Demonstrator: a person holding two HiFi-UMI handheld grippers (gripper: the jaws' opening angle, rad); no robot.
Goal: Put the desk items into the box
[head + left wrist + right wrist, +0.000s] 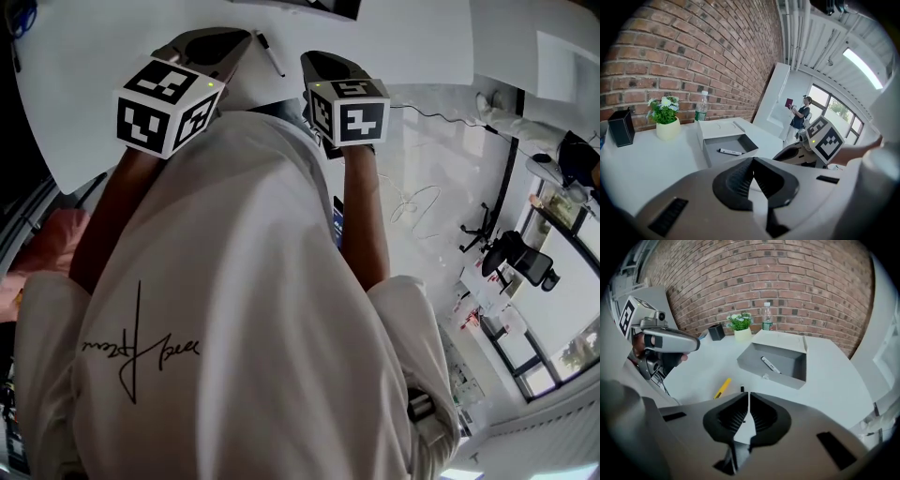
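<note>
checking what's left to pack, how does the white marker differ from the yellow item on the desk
The white marker lies inside the grey box; the yellow item lies outside it on the desk. The marker is white with a dark end; the yellow item is yellow. Both are slim sticks lying flat.

Brick wall behind; potted plant beside water bottle; black office chair

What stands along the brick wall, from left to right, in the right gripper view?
black container → potted plant → water bottle
</note>
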